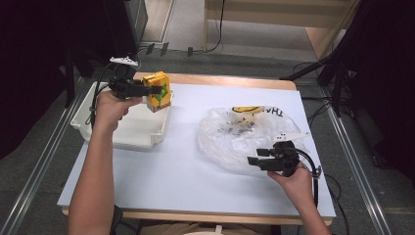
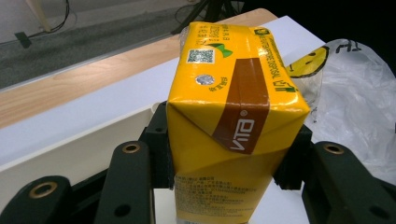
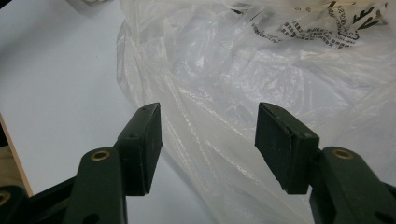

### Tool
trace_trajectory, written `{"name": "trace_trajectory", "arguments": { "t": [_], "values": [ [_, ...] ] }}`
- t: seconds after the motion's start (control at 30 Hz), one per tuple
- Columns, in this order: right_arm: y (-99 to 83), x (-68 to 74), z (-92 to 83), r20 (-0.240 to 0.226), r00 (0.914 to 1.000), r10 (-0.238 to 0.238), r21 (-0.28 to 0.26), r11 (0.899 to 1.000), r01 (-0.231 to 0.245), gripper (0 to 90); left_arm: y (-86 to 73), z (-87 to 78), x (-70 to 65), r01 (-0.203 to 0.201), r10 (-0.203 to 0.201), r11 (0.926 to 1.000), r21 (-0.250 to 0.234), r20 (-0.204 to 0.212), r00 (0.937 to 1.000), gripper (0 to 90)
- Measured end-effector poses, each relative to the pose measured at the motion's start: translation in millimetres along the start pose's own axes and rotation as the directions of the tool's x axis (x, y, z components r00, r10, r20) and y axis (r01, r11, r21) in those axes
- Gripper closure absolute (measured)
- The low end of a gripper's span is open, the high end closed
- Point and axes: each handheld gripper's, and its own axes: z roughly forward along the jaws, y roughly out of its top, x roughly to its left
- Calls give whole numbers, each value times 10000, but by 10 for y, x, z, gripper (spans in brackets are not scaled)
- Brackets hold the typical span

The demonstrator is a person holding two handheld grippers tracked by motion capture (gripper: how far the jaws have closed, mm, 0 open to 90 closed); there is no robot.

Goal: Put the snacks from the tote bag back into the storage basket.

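the white table (image 1: pixel 161 176) carries a white tray (image 1: pixel 132 132) at its left and a crumpled clear plastic bag (image 1: pixel 230 139) at its right, well apart. the yellow juice carton (image 1: pixel 158 91) stands upright over the tray's far right corner, long axis vertical, its top toward the camera in the left gripper view. the left gripper (image 1: pixel 157 90) is clamped on the carton's two sides. the right gripper (image 1: pixel 254 156) sits by the bag's near edge, jaws apart, nothing between them but the bag beyond
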Motion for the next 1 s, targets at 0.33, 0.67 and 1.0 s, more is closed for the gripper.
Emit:
{"name": "trace_trajectory", "arguments": {
  "t": [0.33, 0.67, 1.0],
  "values": [
    [1, 0, -5, 3, 10000, 5, -23, 10000, -5, 422, -76, 17, 118, 122, -121, 9999, 24, -441, 9990, 525],
    [-2, -3, -10, 13, 10000, 28, -42, 10000, -28, 421, -201, 167, 263, 473, -440, 9979, 438, -747, 9962, 525],
    [-2, -2, -4, 23, 10000, 2, -15, 10000, -2, 422, -312, 335, 366, 813, -730, 9941, 722, -1105, 9912, 525]
  ]
}}
